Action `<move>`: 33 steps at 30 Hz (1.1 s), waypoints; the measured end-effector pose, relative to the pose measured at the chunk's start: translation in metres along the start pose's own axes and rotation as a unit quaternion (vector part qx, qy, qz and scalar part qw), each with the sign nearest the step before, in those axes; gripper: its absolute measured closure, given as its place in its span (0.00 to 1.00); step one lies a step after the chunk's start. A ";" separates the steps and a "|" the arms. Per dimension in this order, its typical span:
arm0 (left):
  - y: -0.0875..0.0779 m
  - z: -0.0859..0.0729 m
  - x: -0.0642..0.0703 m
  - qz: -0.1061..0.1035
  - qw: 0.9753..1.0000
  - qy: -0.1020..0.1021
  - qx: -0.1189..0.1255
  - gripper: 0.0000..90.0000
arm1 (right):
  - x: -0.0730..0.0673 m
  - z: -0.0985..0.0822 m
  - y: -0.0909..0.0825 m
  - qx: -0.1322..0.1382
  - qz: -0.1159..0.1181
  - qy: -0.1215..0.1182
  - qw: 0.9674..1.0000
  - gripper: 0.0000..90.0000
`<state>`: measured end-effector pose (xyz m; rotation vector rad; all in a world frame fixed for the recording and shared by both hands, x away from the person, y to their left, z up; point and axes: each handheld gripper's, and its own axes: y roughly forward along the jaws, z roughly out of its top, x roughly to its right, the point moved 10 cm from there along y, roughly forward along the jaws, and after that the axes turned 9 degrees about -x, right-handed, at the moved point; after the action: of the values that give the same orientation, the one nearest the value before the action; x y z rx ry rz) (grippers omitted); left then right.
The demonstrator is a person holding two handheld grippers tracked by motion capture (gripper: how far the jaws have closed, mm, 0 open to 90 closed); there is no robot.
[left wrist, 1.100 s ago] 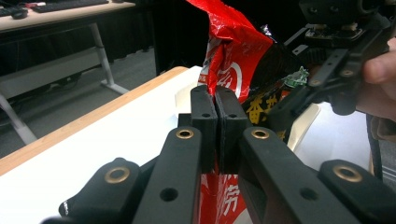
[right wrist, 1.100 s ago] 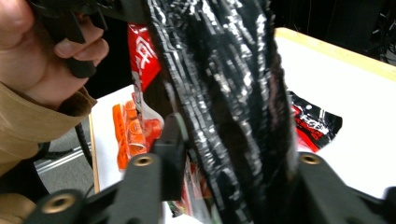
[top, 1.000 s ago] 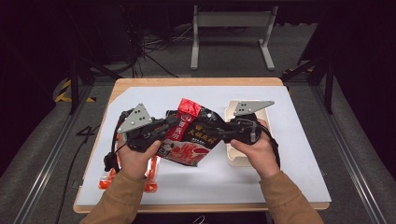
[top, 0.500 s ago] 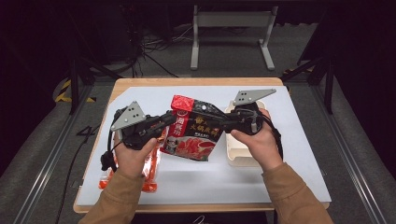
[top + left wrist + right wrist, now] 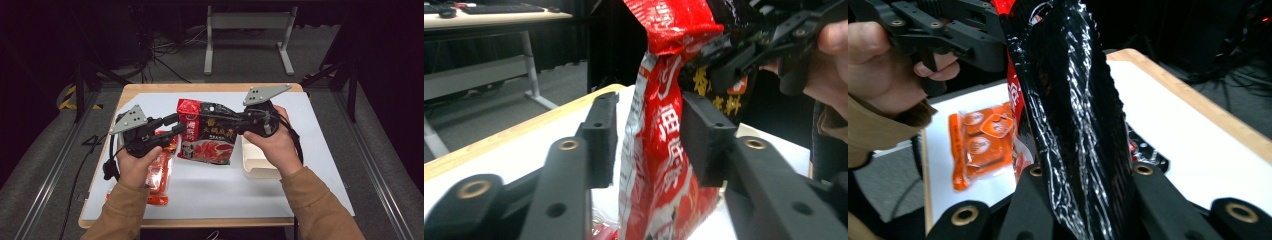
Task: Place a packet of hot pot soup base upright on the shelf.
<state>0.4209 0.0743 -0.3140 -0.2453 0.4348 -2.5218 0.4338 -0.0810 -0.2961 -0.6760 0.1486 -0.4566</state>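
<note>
The person holds a glossy red and black plastic food pouch up over the white mat on the wooden table, between the two grippers. The right gripper clamps the pouch's dark side; in the right gripper view its jaws press the crinkled black film from both sides and have just been closing further. The left gripper sits at the pouch's red edge; its jaws have just been opening, and in the left gripper view the red edge stands between the pads with a gap on the left side. Flat orange snack packets lie under the left hand, and a shallow cream tray rests beneath the right hand.
</note>
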 end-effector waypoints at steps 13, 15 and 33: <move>-0.009 -0.012 -0.026 0.038 0.998 -0.013 -0.038 0.51 | 0.032 0.012 -0.019 -0.012 -0.055 -0.024 0.998 0.89; -0.009 -0.014 -0.030 0.043 0.998 -0.016 -0.044 0.49 | 0.039 0.012 -0.022 -0.013 -0.066 -0.025 0.997 0.89; -0.004 -0.027 -0.046 0.047 0.997 -0.023 -0.059 0.36 | 0.104 0.008 -0.047 -0.021 -0.120 -0.002 0.993 0.89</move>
<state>0.4497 0.1098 -0.3416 -0.3196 0.5640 -2.3965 0.5118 -0.1559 -0.2592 -0.7404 0.0743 -0.6843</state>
